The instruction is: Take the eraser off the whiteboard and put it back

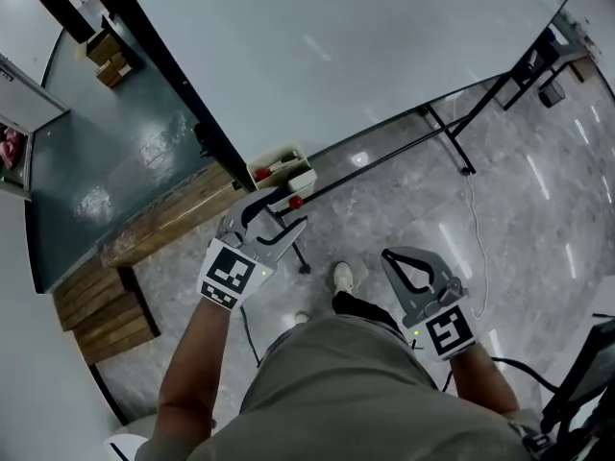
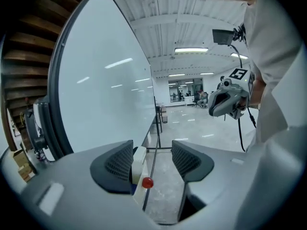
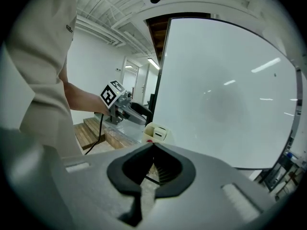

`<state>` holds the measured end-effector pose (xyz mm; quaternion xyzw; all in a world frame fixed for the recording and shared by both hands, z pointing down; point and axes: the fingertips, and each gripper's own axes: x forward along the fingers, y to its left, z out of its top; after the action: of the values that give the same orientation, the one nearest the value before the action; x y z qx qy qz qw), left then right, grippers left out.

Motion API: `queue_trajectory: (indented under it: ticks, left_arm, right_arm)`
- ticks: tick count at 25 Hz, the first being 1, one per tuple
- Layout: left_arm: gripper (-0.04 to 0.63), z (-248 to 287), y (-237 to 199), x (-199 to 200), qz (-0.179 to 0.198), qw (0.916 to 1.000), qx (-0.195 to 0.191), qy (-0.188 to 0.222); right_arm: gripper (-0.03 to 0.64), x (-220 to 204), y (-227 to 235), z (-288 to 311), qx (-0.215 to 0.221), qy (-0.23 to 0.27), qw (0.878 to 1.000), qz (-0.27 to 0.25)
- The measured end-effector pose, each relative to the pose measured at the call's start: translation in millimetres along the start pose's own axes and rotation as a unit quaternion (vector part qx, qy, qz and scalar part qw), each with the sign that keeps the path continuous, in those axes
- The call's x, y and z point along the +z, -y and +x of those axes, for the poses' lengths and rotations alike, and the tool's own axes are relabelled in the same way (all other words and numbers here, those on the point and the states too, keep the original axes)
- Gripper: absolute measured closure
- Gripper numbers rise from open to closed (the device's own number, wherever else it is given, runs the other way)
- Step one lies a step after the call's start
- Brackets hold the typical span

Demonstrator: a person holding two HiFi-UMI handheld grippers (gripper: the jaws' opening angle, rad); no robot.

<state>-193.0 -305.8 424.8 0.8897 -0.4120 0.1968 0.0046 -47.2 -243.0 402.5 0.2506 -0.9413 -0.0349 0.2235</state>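
Observation:
The big whiteboard (image 1: 365, 46) stands on a black frame. At its lower left corner hangs a cream holder (image 1: 282, 171) with white and red items inside; I cannot tell the eraser among them. My left gripper (image 1: 279, 214) is open just below the holder, nothing between its fingers. In the left gripper view the open left gripper (image 2: 152, 147) has the holder's white edge (image 2: 139, 166) and a red knob (image 2: 147, 182) beside its left finger. My right gripper (image 1: 388, 254) is shut and empty, lower right, away from the board. The right gripper view shows the right gripper (image 3: 153, 145) closed, the holder (image 3: 156, 134) beyond it.
Wooden steps (image 1: 106, 305) lie at the left by a dark green floor patch (image 1: 125, 152). The board's black legs (image 1: 452, 137) and a white cable (image 1: 476, 238) cross the grey tiles. My shoe (image 1: 343, 277) is below the holder. Cardboard boxes (image 1: 108, 56) sit far left.

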Motion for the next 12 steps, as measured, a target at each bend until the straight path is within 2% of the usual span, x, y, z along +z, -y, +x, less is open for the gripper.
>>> queue_trajectory:
  ticks: [3, 12]
  left_arm:
    - [0.331, 23, -12, -9, 0.009, 0.9995, -0.001, -0.032]
    - [0.328, 66, -29, -34, 0.036, 0.9934, -0.003, -0.109]
  right_arm:
    - [0.615, -6, 20, 0, -0.003, -0.005, 1.000, 0.005]
    - [0.615, -25, 61, -1, -0.012, -0.013, 1.000, 0.022]
